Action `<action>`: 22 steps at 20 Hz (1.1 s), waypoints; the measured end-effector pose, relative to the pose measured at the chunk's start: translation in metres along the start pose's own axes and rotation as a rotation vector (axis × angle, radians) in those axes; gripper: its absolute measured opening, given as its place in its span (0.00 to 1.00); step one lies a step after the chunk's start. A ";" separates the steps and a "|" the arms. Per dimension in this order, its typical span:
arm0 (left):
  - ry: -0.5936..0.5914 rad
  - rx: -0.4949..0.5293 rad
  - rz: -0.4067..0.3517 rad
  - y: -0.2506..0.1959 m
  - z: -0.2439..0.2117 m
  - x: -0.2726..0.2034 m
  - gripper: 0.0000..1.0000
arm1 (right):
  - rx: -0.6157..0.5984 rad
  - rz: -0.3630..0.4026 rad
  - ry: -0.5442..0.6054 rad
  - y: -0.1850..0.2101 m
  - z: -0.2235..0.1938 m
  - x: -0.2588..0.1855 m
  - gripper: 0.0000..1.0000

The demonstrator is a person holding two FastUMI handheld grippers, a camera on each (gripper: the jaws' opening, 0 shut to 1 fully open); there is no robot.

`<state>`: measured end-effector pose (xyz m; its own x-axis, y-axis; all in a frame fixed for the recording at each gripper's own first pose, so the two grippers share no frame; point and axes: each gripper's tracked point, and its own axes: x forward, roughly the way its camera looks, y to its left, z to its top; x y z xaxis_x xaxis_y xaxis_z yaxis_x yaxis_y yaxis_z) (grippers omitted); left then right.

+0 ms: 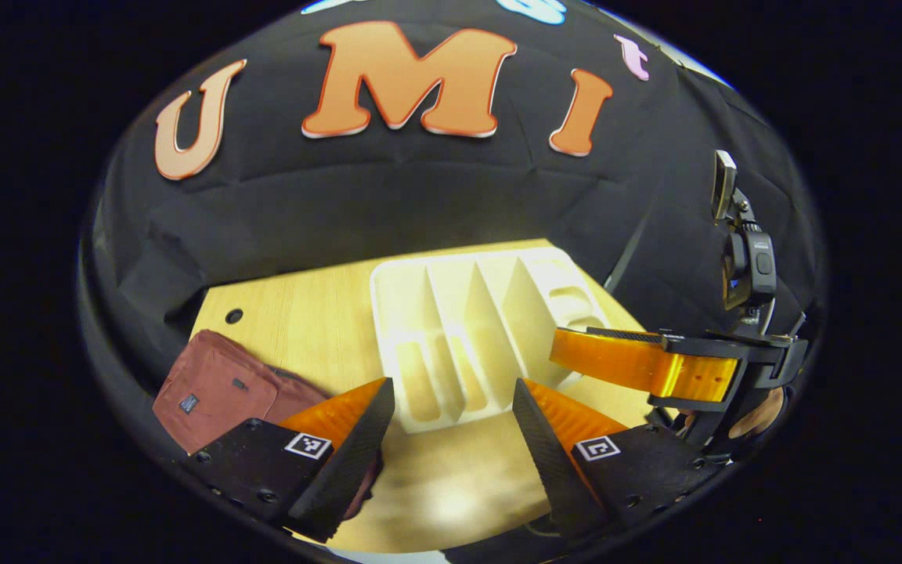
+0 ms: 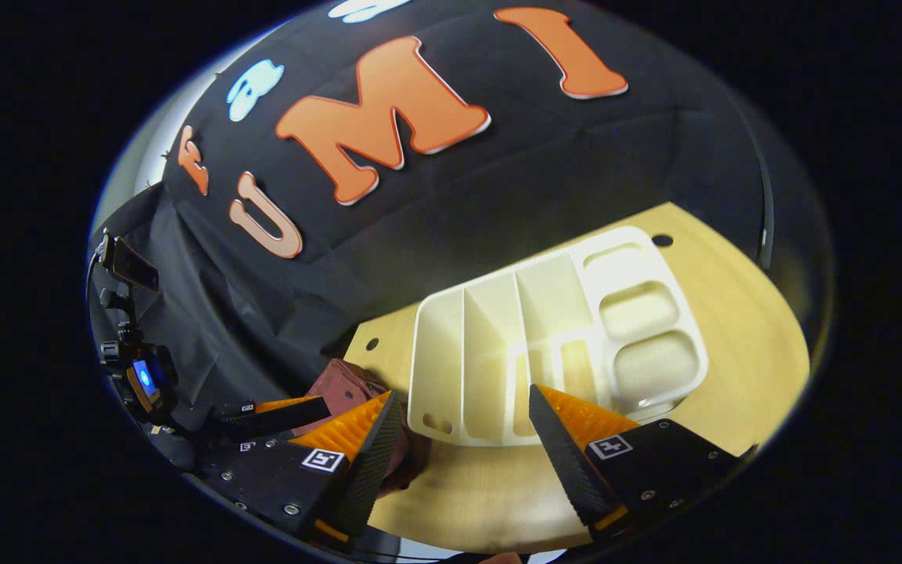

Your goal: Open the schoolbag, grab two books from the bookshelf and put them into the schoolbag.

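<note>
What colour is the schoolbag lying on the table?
The schoolbag is dark red, maroon-like, with a small dark tag; it shows best in the left gripper view.

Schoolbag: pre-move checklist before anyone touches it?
1. Left gripper open, fingers holding nothing: ok.
2. Right gripper open, holding nothing: ok.
3. Schoolbag lies on the table, left of the white bookshelf: ok.
4. Schoolbag open: cannot tell, no gap seen.
5. Books in the bookshelf slots: not ok, the slots look empty.
6. Grippers apart from each other: ok.
</note>
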<state>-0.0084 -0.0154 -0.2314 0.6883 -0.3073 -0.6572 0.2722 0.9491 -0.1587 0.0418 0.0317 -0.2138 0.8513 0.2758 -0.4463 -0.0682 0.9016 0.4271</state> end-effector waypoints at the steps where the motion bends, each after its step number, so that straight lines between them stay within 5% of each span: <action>1: -0.051 -0.012 0.013 -0.012 0.009 -0.004 0.97 | -0.042 0.003 -0.031 -0.005 0.015 -0.012 0.97; 10: -0.387 -0.040 0.075 -0.053 0.080 -0.041 0.97 | -0.267 -0.005 -0.295 -0.012 0.121 -0.102 0.97; 22: -0.783 0.041 0.260 -0.018 0.144 -0.107 0.94 | -0.398 -0.026 -0.501 0.034 0.164 -0.135 0.96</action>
<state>0.0099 -0.0102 -0.0527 0.9980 -0.0523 0.0367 0.0536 0.9979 -0.0356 0.0103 -0.0294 -0.0097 0.9886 0.1502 0.0108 -0.1506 0.9871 0.0535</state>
